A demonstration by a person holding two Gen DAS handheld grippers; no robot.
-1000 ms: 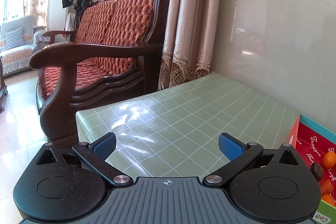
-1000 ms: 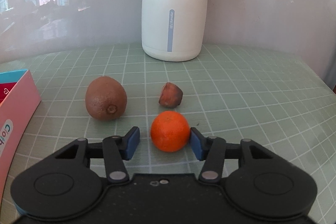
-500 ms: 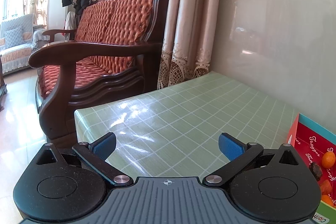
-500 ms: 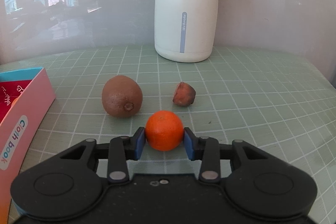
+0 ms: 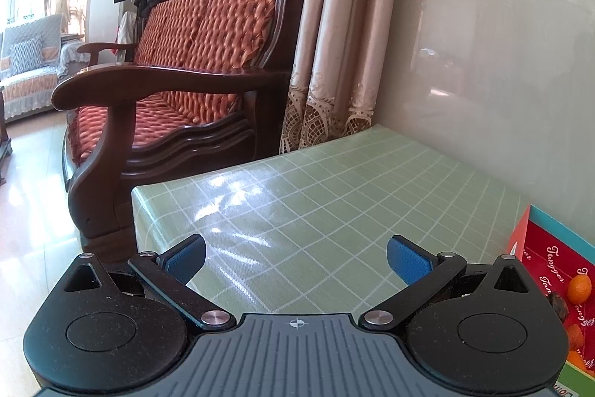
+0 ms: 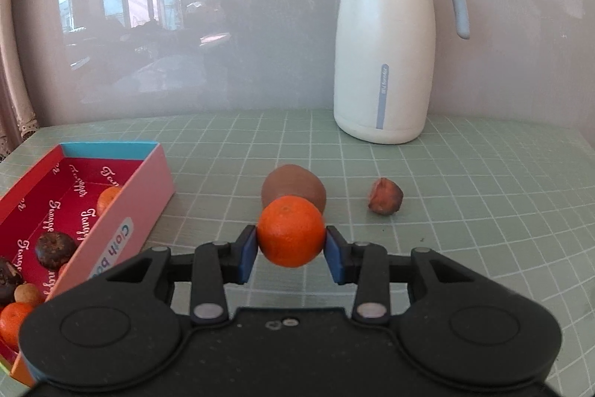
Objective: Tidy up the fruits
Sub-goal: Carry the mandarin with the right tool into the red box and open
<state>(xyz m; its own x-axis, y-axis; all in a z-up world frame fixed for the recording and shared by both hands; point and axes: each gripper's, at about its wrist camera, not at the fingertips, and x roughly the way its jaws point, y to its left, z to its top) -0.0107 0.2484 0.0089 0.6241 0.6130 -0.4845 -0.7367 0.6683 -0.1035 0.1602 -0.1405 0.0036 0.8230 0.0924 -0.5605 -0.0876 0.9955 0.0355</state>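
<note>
The right gripper [image 6: 290, 252] holds an orange [image 6: 290, 230] pinched between its two blue pads [image 6: 248, 257], one pad on each side of the fruit, w/ the orange sitting at the fingertips and bulging above and below them. Just behind it, partly hidden, a brown kiwi [image 6: 297, 188] lies on the green checked tablecloth [image 6: 483, 211]; a small reddish-brown fruit piece [image 6: 385, 195] sits to the right of the kiwi, apart from it. Far right, near the wall, stands a white jug [image 6: 386, 39] w/ a pale blue lid and handle. At left, an open pink-sided box [image 6: 145, 196] w/ red lining contains several small oranges and dark fruits.

The left gripper [image 5: 295, 257] hangs over a bare part of the tablecloth, its fingers spread wide w/ nothing between them. The box's edge shows at that view's right; a wooden sofa [image 5: 178, 62] w/ orange cushions and beige curtains [image 5: 334, 43] stand beyond the table's far end.
</note>
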